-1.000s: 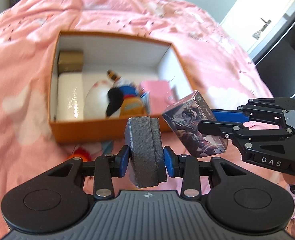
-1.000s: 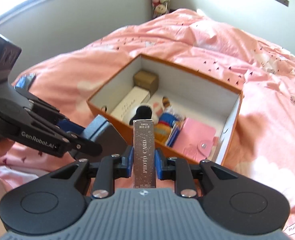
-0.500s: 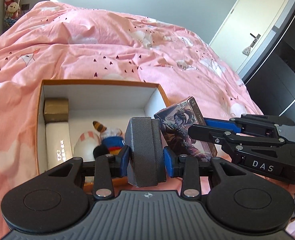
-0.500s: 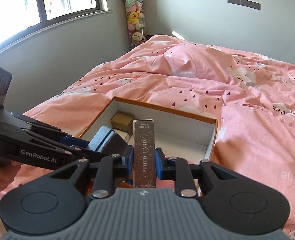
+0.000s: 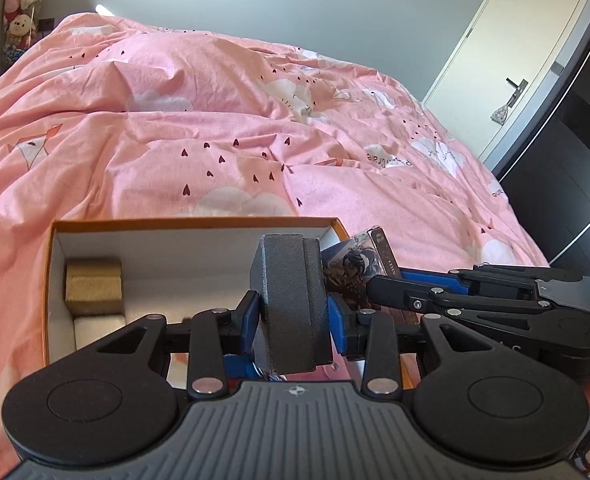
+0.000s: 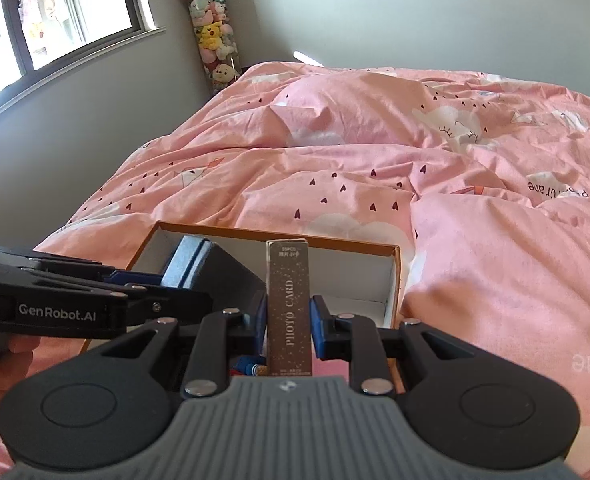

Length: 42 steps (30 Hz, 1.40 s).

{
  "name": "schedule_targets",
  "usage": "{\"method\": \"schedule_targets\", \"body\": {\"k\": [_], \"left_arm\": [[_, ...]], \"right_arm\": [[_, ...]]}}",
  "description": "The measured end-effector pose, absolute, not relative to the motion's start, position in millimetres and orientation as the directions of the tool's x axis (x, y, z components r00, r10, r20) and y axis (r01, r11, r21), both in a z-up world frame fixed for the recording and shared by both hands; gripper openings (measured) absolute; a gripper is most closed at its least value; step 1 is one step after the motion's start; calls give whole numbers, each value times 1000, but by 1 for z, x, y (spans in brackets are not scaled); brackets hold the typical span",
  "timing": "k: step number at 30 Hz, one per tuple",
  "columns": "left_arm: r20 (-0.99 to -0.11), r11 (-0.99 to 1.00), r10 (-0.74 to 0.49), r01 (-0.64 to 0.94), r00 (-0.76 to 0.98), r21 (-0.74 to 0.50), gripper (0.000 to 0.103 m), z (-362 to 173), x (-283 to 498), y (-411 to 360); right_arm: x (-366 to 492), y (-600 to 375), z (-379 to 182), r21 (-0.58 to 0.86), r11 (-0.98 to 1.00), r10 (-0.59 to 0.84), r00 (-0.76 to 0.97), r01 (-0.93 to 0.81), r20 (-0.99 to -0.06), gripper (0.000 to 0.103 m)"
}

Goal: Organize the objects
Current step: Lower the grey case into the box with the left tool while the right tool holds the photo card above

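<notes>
An orange box point(image 5: 191, 224) with white inner walls lies on the pink bed; its rim also shows in the right wrist view point(image 6: 279, 236). My left gripper point(image 5: 293, 312) is shut on a grey textured case point(image 5: 291, 300), held at the box's near right part. My right gripper point(image 6: 288, 316) is shut on a photo card box point(image 6: 288, 304), held upright over the box's near edge. The photo card box's illustrated face point(image 5: 351, 276) shows in the left wrist view, right beside the grey case. The grey case point(image 6: 215, 268) shows at left in the right wrist view.
Inside the box lie a small gold box point(image 5: 93, 292) and a white box point(image 5: 99, 332) at the left. The pink duvet point(image 5: 255, 140) spreads all around. A door point(image 5: 515, 60) and a dark wardrobe point(image 5: 567, 152) stand at the right. A tube of plush toys point(image 6: 211, 40) stands by the window.
Both grippers have tilted up and drawn level with the box, so its contents now hide behind them. The two held items have come closer together.
</notes>
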State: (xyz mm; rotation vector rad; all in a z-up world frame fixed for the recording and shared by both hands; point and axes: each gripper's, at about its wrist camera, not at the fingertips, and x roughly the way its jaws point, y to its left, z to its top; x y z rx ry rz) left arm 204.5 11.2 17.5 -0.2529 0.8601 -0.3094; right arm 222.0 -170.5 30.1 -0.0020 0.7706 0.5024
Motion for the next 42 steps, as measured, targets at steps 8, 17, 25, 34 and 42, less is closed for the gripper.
{"method": "schedule_targets", "body": {"k": [8,17,25,34,42], "left_arm": [[-711,930,-357,156,606,-333,41,-5,240,10],[-740,920,-369,111,562,-375,41,-37,266,12],[-746,901,-388,51,541,-431,41,-57,279,19],[-747,887,-395,11,534,-462,41,-65,281,28],[-750,884,-412,25,518,-467,41,-67,283,24]], "right_arm": [[265,-162,5,153,916,363,606,-370,-708,23],[295,-144,-34,70,949,254,615,-307,-747,23],[302,-125,-52,-69,941,166,630,-331,-759,23],[300,-121,-59,-107,942,147,675,-319,-723,23],[307,-137,-58,-3,965,169,627,-263,-760,23]]}}
